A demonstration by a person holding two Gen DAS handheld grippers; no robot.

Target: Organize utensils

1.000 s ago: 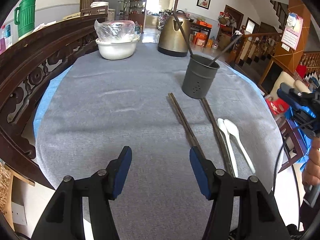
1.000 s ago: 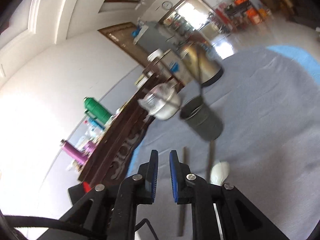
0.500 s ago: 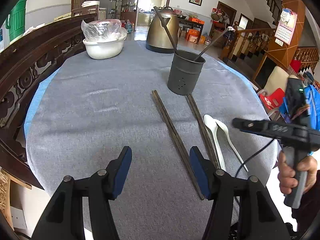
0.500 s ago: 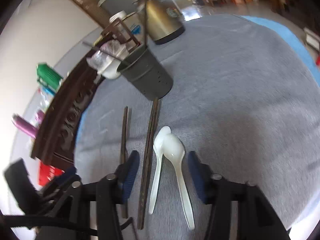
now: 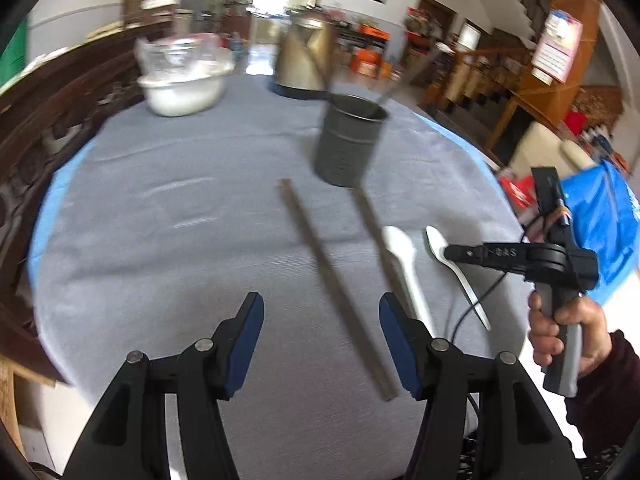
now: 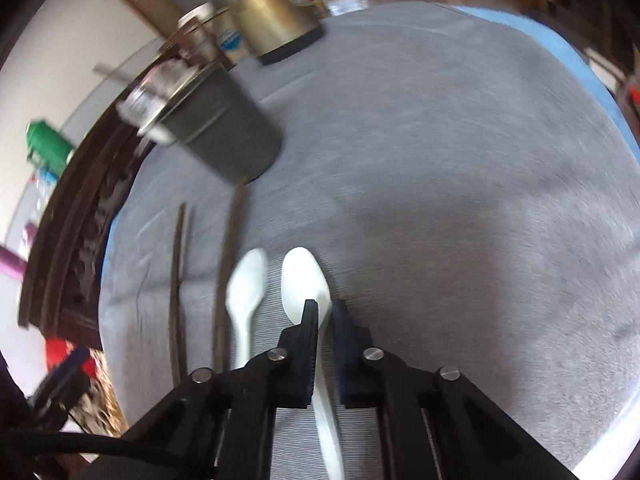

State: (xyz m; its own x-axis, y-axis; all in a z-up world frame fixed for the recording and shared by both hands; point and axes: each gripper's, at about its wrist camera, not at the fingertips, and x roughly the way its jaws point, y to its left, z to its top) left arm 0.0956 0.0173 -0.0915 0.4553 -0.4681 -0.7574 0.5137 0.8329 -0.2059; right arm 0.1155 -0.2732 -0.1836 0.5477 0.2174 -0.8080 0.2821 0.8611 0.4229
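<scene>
Utensils lie on the grey tablecloth (image 5: 160, 240) in a row in front of the perforated grey utensil holder (image 5: 347, 140), which stands upright with handles sticking out of it. Going left to right in the left wrist view: a dark chopstick pair (image 5: 332, 284) runs diagonally toward the left gripper (image 5: 320, 344), whose jaws stand wide apart above the cloth with nothing between them. Next comes a second chopstick pair (image 5: 374, 228), then a white plastic spoon (image 5: 404, 264), then another white spoon (image 6: 306, 288). The right gripper (image 6: 324, 316) has its jaws drawn narrow around this spoon's handle just behind the bowl. Farther back stand a white bowl (image 5: 182, 92) covered in plastic and a brass-coloured kettle (image 5: 304, 62).
</scene>
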